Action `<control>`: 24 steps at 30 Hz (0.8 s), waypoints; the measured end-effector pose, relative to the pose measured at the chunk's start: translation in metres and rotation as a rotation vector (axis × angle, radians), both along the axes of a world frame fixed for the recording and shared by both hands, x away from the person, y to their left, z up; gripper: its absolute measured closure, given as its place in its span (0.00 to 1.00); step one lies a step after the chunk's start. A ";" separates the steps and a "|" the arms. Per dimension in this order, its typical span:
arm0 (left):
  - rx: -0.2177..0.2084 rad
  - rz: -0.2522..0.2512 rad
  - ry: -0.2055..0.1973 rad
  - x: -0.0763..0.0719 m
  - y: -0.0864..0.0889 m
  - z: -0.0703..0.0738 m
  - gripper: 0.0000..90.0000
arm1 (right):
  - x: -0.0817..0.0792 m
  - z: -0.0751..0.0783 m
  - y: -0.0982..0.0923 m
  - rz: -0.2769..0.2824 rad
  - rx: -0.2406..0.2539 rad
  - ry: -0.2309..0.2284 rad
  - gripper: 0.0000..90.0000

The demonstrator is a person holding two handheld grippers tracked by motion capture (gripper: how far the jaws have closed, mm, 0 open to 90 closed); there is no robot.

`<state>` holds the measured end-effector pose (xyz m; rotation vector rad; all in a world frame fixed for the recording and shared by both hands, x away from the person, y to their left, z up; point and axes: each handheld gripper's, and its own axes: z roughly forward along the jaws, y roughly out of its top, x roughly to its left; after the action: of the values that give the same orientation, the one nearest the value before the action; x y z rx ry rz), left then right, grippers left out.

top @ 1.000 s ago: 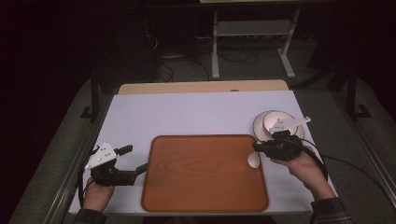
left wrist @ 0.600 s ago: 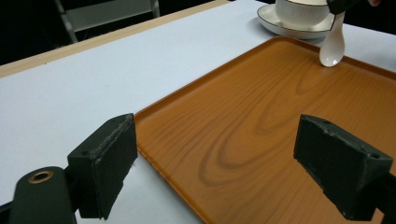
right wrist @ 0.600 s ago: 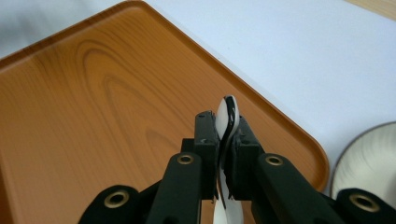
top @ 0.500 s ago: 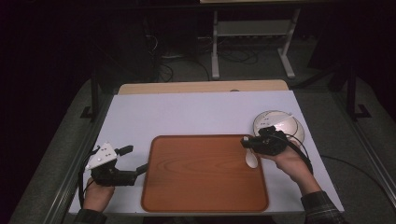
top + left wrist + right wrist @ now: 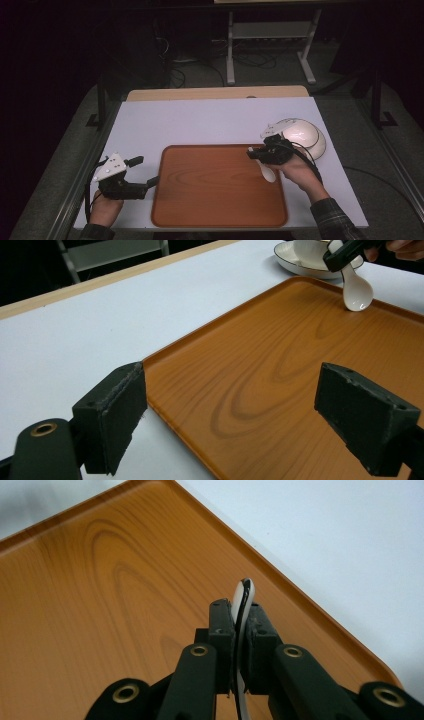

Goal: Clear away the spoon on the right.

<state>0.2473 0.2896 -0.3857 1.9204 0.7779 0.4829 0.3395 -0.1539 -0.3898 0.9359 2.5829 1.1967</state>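
Note:
A white spoon hangs bowl-down over the right edge of the brown wooden tray. My right gripper is shut on its handle. In the right gripper view the handle stands edge-on between the closed pads, above the tray's corner. From the left gripper view the spoon's bowl hovers just above the tray, touching or nearly so. My left gripper rests at the tray's left edge, open, with nothing between its jaws.
A white bowl on a plate stands just right of the tray, close behind my right hand. The tray lies on a white tabletop with a wooden strip along its far edge. Dark floor and a metal stand lie beyond.
My right gripper has carried the spoon leftward and slightly down, from beside the bowl to over the tray's right edge. The left gripper has not moved.

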 end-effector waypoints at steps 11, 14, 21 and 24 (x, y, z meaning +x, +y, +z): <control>0.000 -0.002 0.002 0.000 -0.001 -0.001 0.14 | 0.009 -0.013 0.014 0.032 -0.021 0.032 0.93; -0.003 0.001 0.006 0.001 0.000 -0.001 0.14 | 0.011 -0.018 0.018 0.040 -0.026 0.048 0.93; 0.000 0.002 0.013 0.003 0.001 -0.003 0.14 | 0.017 -0.027 0.023 0.060 -0.051 0.070 0.93; -0.006 0.005 0.016 0.005 0.002 -0.003 0.14 | 0.021 -0.033 0.027 0.071 -0.067 0.082 0.92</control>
<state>0.2521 0.2917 -0.3890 1.9189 0.7942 0.4678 0.3600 -0.1271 -0.4232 0.9050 2.7240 1.1029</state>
